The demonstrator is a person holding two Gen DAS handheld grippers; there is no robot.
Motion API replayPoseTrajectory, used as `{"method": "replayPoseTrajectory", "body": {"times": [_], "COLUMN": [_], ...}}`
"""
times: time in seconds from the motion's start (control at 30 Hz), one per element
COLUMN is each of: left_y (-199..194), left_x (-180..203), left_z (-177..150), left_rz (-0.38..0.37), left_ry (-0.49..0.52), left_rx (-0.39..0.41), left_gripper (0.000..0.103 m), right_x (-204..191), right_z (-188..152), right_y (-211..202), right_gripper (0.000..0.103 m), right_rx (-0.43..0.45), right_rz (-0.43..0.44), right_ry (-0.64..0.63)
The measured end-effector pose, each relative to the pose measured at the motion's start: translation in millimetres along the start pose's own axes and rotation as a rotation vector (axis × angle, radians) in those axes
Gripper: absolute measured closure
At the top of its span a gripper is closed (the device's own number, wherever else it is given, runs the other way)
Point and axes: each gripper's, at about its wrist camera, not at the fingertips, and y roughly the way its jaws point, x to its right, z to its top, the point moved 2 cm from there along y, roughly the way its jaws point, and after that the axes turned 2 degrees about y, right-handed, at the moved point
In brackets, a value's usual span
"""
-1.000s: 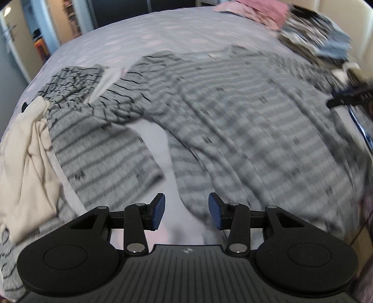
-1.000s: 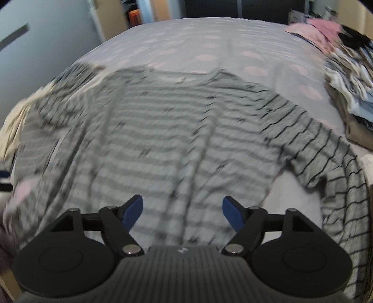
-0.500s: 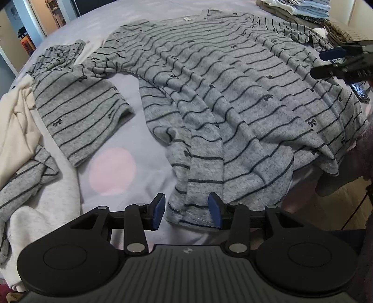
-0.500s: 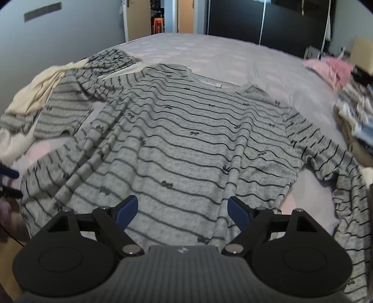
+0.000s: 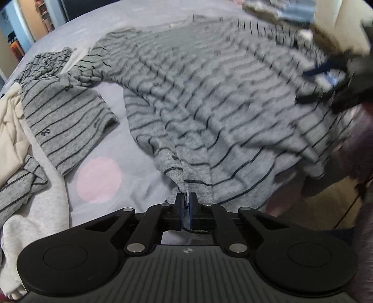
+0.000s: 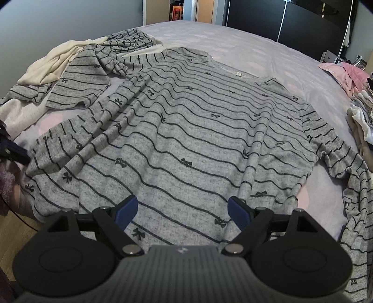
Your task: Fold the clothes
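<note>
the left gripper, open half a second ago, is now closed on the hem of the grey striped top spread on the bed; the right gripper (above the hem) stays open, so a fold seems ready.

grey wall | wood floor | dark wardrobe

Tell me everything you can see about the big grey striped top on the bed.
The grey striped top looks like soft knit, with thin dark stripes and small bows. It lies spread on the lilac bed, neckline far, wrinkled diagonally. The left gripper pinches its hem corner; the right gripper hovers open over the hem.
</note>
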Motion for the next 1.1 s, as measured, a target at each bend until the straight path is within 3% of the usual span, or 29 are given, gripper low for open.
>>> {"method": "replayPoseTrajectory", "body": {"times": [0.13, 0.3, 0.37, 0.6, 0.7, 0.8, 1.1], "left_y": [-27, -17, -4, 6, 9, 11, 32], "left_x": [-35, -65, -64, -56, -52, -48, -38], "left_z": [-7, -26, -31, -14, -2, 11, 32], "left_rz": [0.022, 0.139, 0.146, 0.161, 0.157, 0.154, 0.161], "left_ry": [-0.189, -0.296, -0.289, -0.21, -0.182, -0.154, -0.089], "left_rx": [0.008, -0.127, -0.175, -0.195, -0.189, -0.183, -0.197], "left_gripper": [0.101, 0.101, 0.101, 0.101, 0.101, 0.101, 0.101], "right_x": [0, -4, -4, 43, 69, 87, 122], "right_z": [-3, -7, -8, -10, -10, -14, -58], "right_y": [4, 6, 6, -17, -27, -33, -35], "right_gripper": [0.017, 0.017, 0.017, 0.017, 0.022, 0.032, 0.036], "right_rx": [-0.039, -0.072, -0.084, -0.109, -0.143, -0.174, -0.325], "right_rz": [0.003, 0.01, 0.007, 0.002, -0.011, -0.044, -0.106], "right_ry": [-0.001, -0.021, -0.031, 0.083, 0.138, 0.152, 0.145]}}
